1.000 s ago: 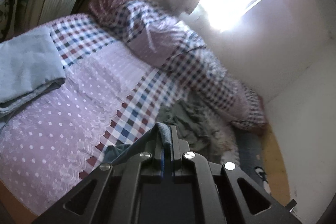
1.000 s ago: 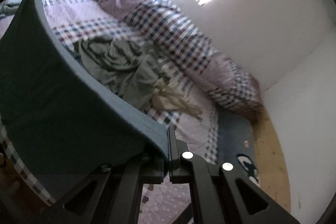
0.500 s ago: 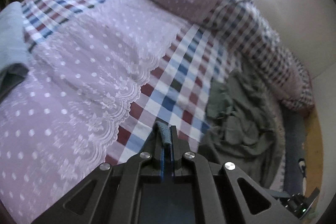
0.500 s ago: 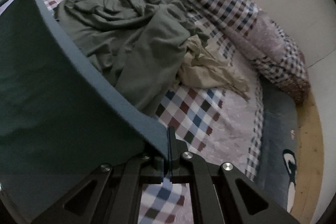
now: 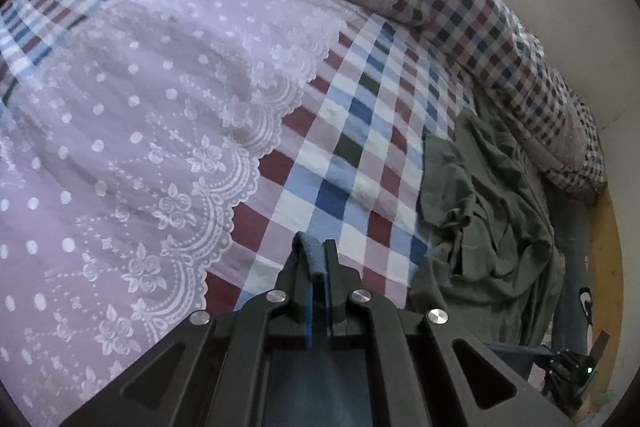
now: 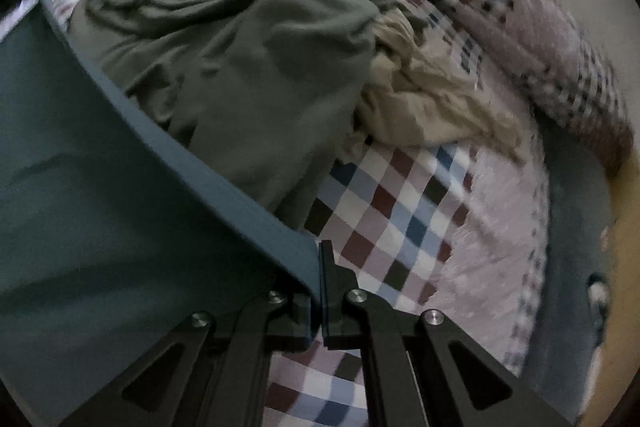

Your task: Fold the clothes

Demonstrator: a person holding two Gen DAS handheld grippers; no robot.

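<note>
Teal cloth: the garment point(image 6: 100, 187) being worked on hangs between the two grippers above the bed; its thick hemmed edge runs from the upper left of the right wrist view down into the right jaws, and a small tuck of it point(image 5: 316, 259) pokes up between the left jaws.
Left gripper point(image 5: 316, 267): clenched on that tuck of teal cloth, pointing down at the checked strip of the bed cover.
Right gripper point(image 6: 318, 267): clamped tight on the hem's corner, the cloth spreading away to its left and hiding that part of the bed.
Where it sits: in the air, not yet laid down; whether its lower part touches the cover, the pictures do not show.
Bed cover point(image 5: 120, 131): lilac dotted fabric with a white lace scallop, meeting a panel of red, blue and white checks point(image 5: 352, 155).
Waiting pile: an olive-green garment point(image 6: 248, 59) lies crumpled toward the far side of the bed, with a cream one point(image 6: 424, 99) bunched against it; neither is folded.
Beyond: a checked quilt point(image 5: 480, 19) is heaped along the bed's far edge by the wall.
Progress, as a judgement: early. One garment is gripped and spread for laying flat; its folds are all to come, and two more pieces remain.
</note>
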